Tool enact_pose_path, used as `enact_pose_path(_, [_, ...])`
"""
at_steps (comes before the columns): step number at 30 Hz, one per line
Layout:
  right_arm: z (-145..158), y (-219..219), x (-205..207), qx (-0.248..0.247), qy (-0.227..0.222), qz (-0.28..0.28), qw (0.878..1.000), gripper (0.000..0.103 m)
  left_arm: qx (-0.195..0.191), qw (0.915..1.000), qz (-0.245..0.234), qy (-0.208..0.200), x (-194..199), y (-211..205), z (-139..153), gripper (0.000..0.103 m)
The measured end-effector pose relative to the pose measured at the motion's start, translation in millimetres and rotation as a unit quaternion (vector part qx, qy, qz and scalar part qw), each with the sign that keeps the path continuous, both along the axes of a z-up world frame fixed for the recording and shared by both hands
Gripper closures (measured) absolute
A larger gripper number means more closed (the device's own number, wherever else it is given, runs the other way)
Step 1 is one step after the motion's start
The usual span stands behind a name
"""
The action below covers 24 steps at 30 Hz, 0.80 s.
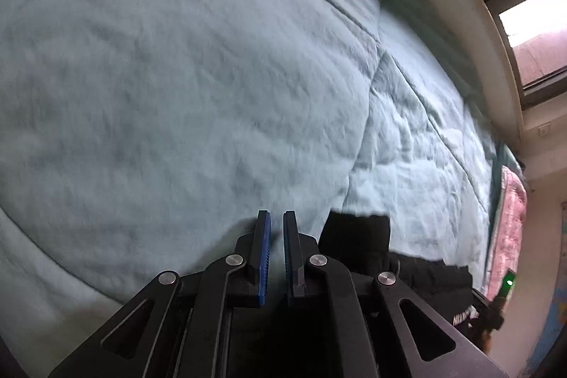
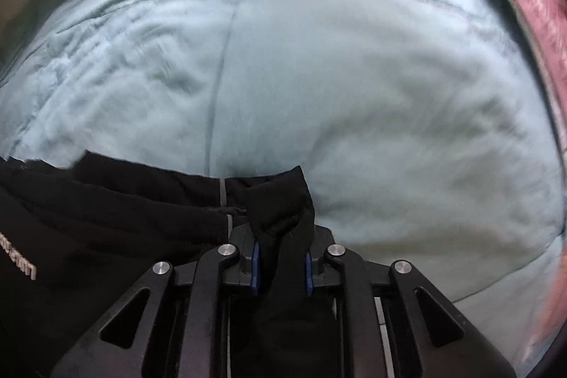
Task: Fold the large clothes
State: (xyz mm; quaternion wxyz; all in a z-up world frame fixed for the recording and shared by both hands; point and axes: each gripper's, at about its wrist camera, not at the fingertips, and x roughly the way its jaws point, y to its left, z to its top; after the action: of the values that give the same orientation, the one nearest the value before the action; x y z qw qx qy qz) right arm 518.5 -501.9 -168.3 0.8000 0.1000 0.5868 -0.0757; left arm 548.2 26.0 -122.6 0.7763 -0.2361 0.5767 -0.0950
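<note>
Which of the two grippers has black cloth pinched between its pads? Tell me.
The right gripper: a bunch of the black garment fills its jaws. The left gripper is shut with nothing between its blue pads; only the pale blue quilt shows beyond.

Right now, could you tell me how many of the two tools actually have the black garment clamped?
1. The right tool pinches a bunch of the black garment. The left tool is shut on nothing, with the garment beside it over the pale blue quilt.

Matt black cloth garment [image 2: 106,211] on soft, quilted pale-blue bedcover [image 2: 354,94].
</note>
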Motion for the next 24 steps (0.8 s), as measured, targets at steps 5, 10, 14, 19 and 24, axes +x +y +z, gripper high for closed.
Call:
enact_pose_path(5, [22.7, -18.4, -13.0, 0.036, -0.027, -0.048, 0.998, 0.074, -0.005, 0.9991, -0.038, -0.016, -22.5, -2.6, 35.3, 0.095])
enact_pose_path(10, [89.1, -13.4, -48.3, 0.039, -0.089, -0.053, 0.994, 0.068, 0.003, 0.9941, -0.085, -0.067, -59.9, -25.3, 97.8, 0.070])
enact_pose_path(14, [135.2, 15.4, -90.1, 0.058, -0.124, -0.038, 0.990, 0.051, -0.012, 0.9868, -0.130, -0.095, -102.8, -58.5, 129.9, 0.041])
enact_pose_path(19, [140.9, 72.7, -138.0, 0.106, -0.105, 0.019, 0.989, 0.049, 0.005, 0.9737, -0.213, -0.081, -161.3, -118.9, 126.5, 0.041])
enact_pose_path(24, [112.1, 136.5, -158.4, 0.100, -0.057, 0.062, 0.991, 0.048, 0.017, 0.9659, -0.254, -0.049, -206.5, -160.6, 88.2, 0.041])
